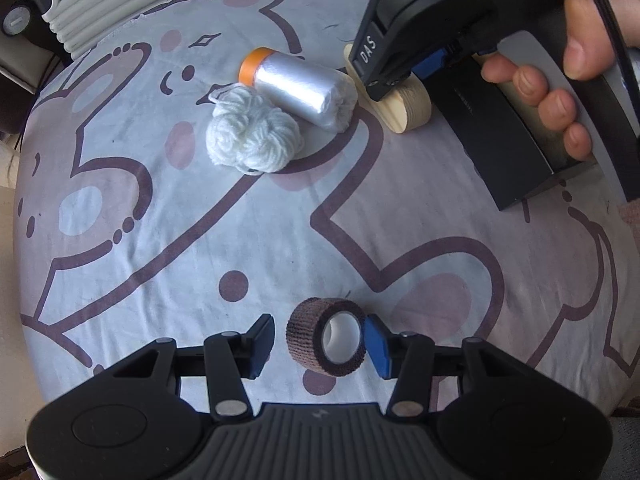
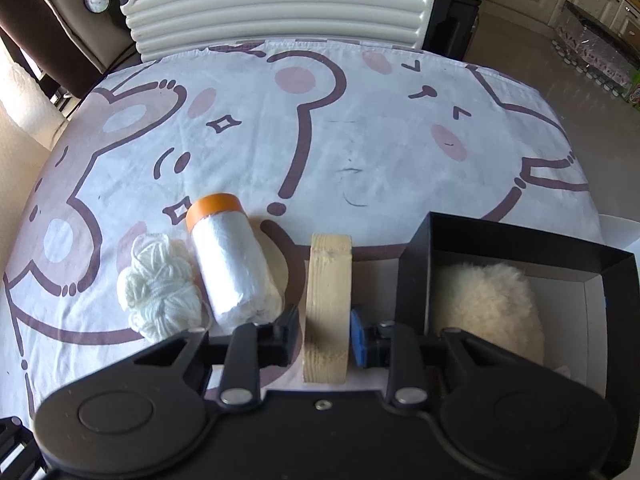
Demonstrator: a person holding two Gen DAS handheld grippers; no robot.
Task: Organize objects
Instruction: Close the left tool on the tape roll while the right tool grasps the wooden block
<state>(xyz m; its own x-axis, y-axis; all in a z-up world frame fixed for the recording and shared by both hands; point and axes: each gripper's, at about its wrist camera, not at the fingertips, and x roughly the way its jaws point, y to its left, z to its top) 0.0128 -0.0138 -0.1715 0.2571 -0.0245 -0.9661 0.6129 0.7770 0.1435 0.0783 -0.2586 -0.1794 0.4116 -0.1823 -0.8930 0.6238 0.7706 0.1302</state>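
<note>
A brown bandage roll [image 1: 326,336] lies on the patterned cloth between the fingers of my left gripper [image 1: 320,344]; the jaws are open, the right pad touches it, the left pad stands apart. My right gripper [image 2: 325,334] straddles a wooden block [image 2: 327,304] standing on edge, pads close to both faces. The block also shows in the left wrist view [image 1: 408,106]. A white yarn ball [image 1: 252,136] [image 2: 162,292] and a plastic-film roll with an orange cap [image 1: 298,84] [image 2: 230,260] lie side by side left of the block.
A black box [image 2: 520,248] [image 1: 508,136] stands right of the block with a fluffy cream item [image 2: 488,304] inside. A white ribbed suitcase [image 2: 296,0] stands beyond the table's far edge. The cloth-covered table [image 2: 360,128] drops off at right.
</note>
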